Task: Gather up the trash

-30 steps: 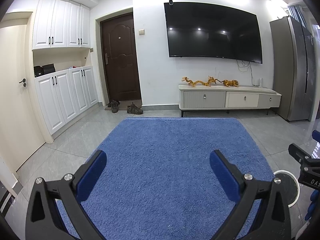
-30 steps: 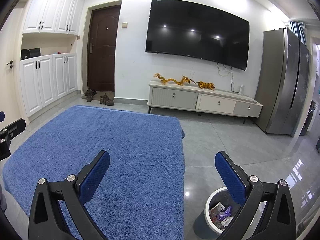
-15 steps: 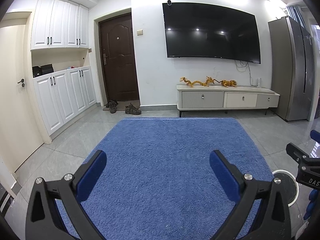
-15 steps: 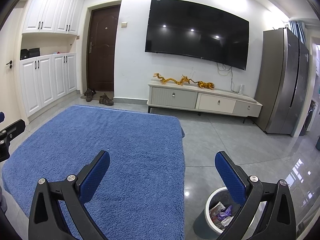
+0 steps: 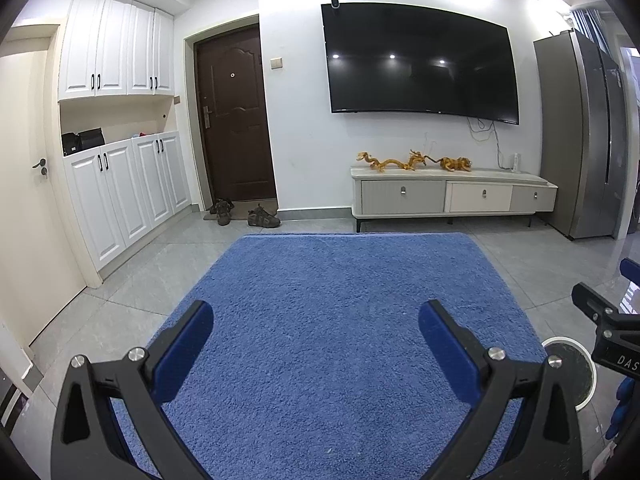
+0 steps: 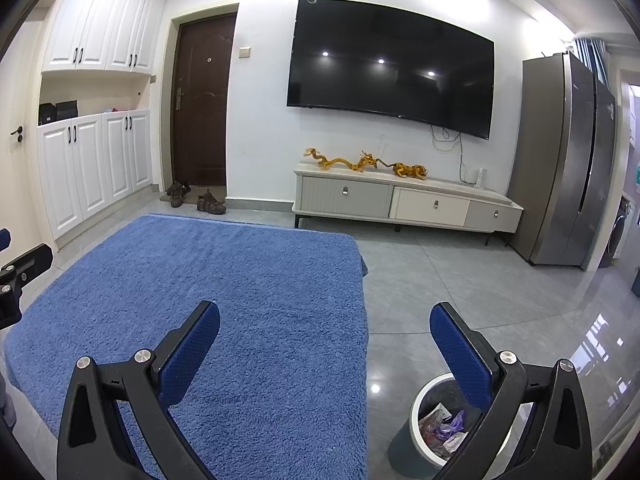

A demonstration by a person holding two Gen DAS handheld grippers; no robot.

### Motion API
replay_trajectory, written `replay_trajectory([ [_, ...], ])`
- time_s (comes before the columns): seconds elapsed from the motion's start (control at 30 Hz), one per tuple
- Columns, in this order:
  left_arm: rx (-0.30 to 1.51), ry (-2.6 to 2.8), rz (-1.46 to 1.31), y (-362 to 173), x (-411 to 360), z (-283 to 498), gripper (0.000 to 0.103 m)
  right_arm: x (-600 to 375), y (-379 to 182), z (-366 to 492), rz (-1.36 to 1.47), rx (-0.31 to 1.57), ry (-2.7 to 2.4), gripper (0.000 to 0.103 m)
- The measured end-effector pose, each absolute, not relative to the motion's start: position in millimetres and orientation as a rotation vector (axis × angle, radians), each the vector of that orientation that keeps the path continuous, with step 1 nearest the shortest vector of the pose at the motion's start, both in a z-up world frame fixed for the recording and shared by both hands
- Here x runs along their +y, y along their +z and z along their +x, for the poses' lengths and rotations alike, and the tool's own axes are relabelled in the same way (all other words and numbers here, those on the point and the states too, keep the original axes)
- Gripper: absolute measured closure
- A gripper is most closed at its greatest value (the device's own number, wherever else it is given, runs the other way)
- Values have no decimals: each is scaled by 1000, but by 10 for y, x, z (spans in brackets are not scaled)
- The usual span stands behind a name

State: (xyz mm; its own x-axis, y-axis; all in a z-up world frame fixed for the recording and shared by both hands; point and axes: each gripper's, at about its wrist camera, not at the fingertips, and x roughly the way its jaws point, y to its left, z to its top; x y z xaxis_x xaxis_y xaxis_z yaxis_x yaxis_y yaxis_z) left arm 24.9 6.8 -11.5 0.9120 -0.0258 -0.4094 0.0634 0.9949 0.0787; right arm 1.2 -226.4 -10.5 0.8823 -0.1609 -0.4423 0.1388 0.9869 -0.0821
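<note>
Down past your right claw [image 6: 325, 346], just under its right finger, sits the round white-rimmed grey trash bin [image 6: 416, 412] on the glossy grey tile floor [image 6: 460, 288]. It's got crumpled wrappers and a purple scrap of plastic [image 6: 448, 426] in it, so that's where the collected stuff goes. Makes sense it's parked right beside the rug edge, easy drop for whichever hand has something.

Both claws are spread wide with nothing between the blue pads. Your left claw [image 5: 316, 338] hangs over the shaggy blue rug [image 5: 340, 300], and from its camera the same bin peeks out off to its right, mostly hidden behind the right finger. You're holding both level and pointed across the room, which reads to me like a scanning pose more than a reach.

Thing is, I can't spot any loose trash on the rug or the tiles ahead of either claw. So my guess is you're either done or need to look elsewhere. The brown shoes [image 5: 262, 218] by the door aren't trash, leave those.
</note>
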Motion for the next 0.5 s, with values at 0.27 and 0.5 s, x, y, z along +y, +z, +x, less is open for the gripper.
replay_trajectory([
  [0.27, 429, -48, 91, -133, 51, 241, 0, -2270, -109, -14, -47, 464, -160, 0],
  [0.5, 429, -47, 90, -135, 51, 236, 0, -2274, -105, -15, -48, 464, -160, 0],
])
